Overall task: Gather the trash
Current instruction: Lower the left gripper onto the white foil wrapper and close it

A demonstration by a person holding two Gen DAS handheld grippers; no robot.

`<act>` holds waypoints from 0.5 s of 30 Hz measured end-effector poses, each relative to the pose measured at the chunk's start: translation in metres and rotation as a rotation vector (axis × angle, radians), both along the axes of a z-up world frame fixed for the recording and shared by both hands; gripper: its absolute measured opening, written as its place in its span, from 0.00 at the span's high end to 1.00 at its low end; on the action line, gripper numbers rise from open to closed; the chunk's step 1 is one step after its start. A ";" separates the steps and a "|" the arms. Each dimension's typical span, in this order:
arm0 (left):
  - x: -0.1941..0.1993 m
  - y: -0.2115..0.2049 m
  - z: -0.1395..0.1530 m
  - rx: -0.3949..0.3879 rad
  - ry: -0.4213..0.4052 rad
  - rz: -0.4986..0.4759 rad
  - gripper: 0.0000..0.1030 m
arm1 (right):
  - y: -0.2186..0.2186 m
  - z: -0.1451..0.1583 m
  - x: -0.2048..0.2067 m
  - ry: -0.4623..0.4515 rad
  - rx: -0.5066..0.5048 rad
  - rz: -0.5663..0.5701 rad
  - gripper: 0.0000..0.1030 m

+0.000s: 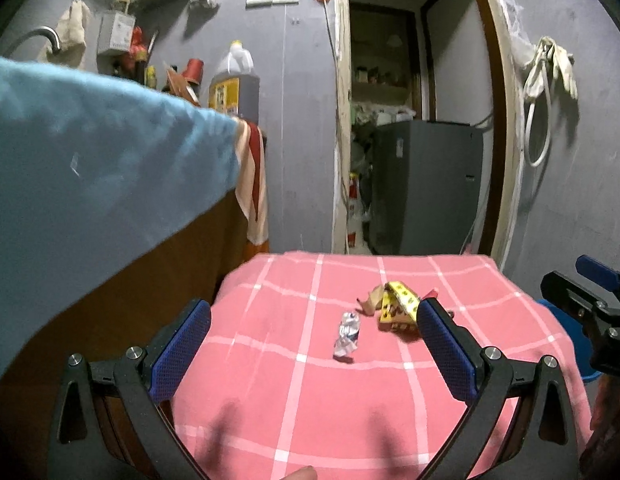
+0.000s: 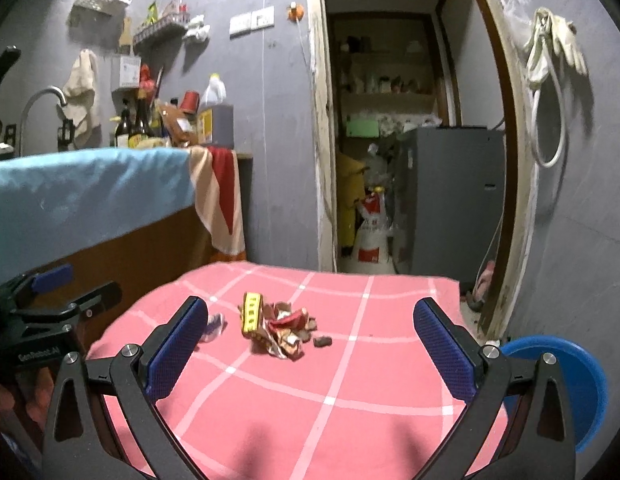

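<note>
Both grippers hang just above the near edge of a table under a pink checked cloth (image 1: pixel 310 400). The left gripper (image 1: pixel 314 328) has its blue-padded fingers spread wide apart with nothing between them; a fingertip of the person shows at the bottom edge of its view. The right gripper (image 2: pixel 310 328) is likewise spread wide and empty, and it appears at the right edge of the left view, while the left one shows at the left edge of the right view.

Farther in, near the middle of the cloth, lies the trash. A crumpled white and blue wrapper (image 1: pixel 347 334) sits alone, a little left of the rest. Just beside it to the right is a yellow wrapper (image 2: pixel 251 314), bent and partly raised, touching a heap of torn red and brown scraps (image 2: pixel 287 332). A small dark piece (image 2: pixel 322 341) lies just right of the heap.

A blue round bin (image 2: pixel 570 376) stands low at the table's right side. On the left, a light blue cloth (image 2: pixel 89 192) drapes over a counter with bottles behind it. Beyond the table an open doorway shows a grey cabinet (image 2: pixel 450 200) and cluttered shelves
</note>
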State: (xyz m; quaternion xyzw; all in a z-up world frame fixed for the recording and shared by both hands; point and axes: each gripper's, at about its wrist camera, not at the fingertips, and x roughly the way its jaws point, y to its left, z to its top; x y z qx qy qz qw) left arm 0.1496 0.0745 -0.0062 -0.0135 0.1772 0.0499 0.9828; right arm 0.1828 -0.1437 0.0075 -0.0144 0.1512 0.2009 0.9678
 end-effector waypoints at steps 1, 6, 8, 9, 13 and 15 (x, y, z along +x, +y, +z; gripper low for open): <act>0.002 0.001 -0.002 -0.003 0.008 0.000 0.02 | 0.001 -0.002 0.003 0.010 -0.004 0.000 0.00; 0.022 0.008 -0.013 -0.026 0.069 0.011 0.02 | 0.002 -0.012 0.026 0.091 -0.010 -0.005 0.00; 0.031 0.012 -0.016 -0.044 0.097 0.006 0.02 | 0.001 -0.015 0.033 0.114 -0.009 -0.012 0.00; 0.034 0.013 -0.019 -0.053 0.111 0.002 0.02 | 0.001 -0.017 0.037 0.128 -0.010 -0.014 0.00; 0.045 0.013 -0.024 -0.063 0.142 -0.008 0.03 | 0.002 -0.023 0.053 0.185 -0.011 0.001 0.11; 0.051 0.012 -0.026 -0.065 0.162 -0.021 0.04 | 0.004 -0.026 0.058 0.209 -0.015 0.012 0.19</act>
